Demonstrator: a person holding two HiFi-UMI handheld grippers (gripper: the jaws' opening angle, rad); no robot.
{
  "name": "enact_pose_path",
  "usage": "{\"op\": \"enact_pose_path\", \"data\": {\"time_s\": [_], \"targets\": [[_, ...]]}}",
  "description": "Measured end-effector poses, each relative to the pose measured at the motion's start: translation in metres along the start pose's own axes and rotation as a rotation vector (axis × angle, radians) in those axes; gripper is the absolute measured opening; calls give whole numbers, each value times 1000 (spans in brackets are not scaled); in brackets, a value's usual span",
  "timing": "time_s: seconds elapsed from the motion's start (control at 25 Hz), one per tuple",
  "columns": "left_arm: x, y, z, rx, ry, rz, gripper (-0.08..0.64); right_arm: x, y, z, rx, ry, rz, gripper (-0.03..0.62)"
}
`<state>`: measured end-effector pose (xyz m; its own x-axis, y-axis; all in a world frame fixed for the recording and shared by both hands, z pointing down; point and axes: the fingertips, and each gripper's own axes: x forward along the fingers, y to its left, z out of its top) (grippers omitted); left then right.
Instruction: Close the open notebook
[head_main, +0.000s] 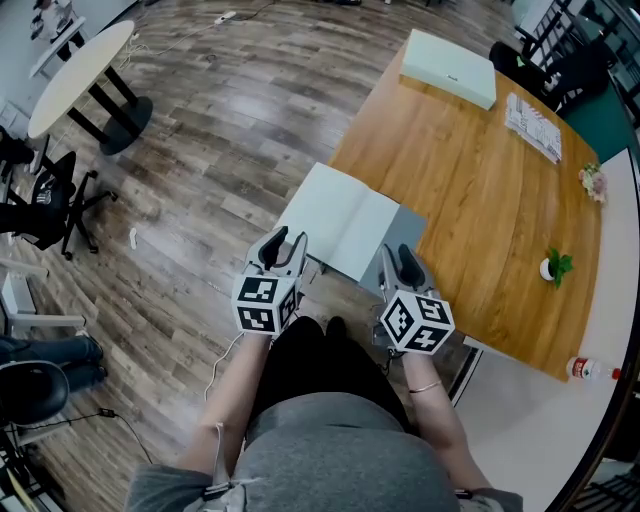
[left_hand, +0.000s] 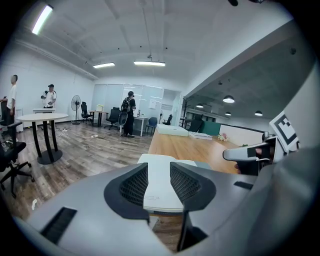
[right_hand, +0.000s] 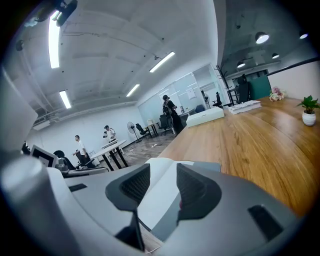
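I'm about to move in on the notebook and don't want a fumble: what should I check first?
1. Notebook lies open, pages up: ok.
2. Left gripper jaws apart, empty: ok.
3. Right gripper jaws apart, empty: ok.
4. Nothing lying on the pages: ok.
5. A jaw under a cover edge: not ok, both grippers are short of it.
6. Near edge fully backed by the table: cannot tell.
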<state>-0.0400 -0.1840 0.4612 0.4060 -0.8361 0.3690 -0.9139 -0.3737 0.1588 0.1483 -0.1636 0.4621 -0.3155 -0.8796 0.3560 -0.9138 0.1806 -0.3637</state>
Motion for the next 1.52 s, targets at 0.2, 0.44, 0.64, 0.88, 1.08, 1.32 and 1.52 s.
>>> {"op": "enact_pose_path", "data": {"time_s": [0.2, 0.44, 0.64, 0.88, 1.08, 1.32, 1.52], "targets": [[12, 1, 4, 17, 12, -23, 135, 3, -5, -4, 27, 10, -23, 153], [33, 11, 7, 55, 42, -116, 135, 12, -1, -5, 73, -17, -105, 153], [45, 15, 14, 104, 64, -241, 135, 14, 8, -9, 124, -47, -213, 155], [55, 18, 12, 156, 104, -375, 135, 2, 12, -17, 192, -103, -355, 155], [59, 6, 8, 201, 127, -472, 135, -25, 2, -31, 280, -152, -478, 155], [61, -17, 0, 241, 157, -567, 135, -60, -10, -57, 378, -191, -612, 156], [60, -38, -11, 263, 183, -628, 135, -80, -19, -81, 454, -194, -680, 158]]}}
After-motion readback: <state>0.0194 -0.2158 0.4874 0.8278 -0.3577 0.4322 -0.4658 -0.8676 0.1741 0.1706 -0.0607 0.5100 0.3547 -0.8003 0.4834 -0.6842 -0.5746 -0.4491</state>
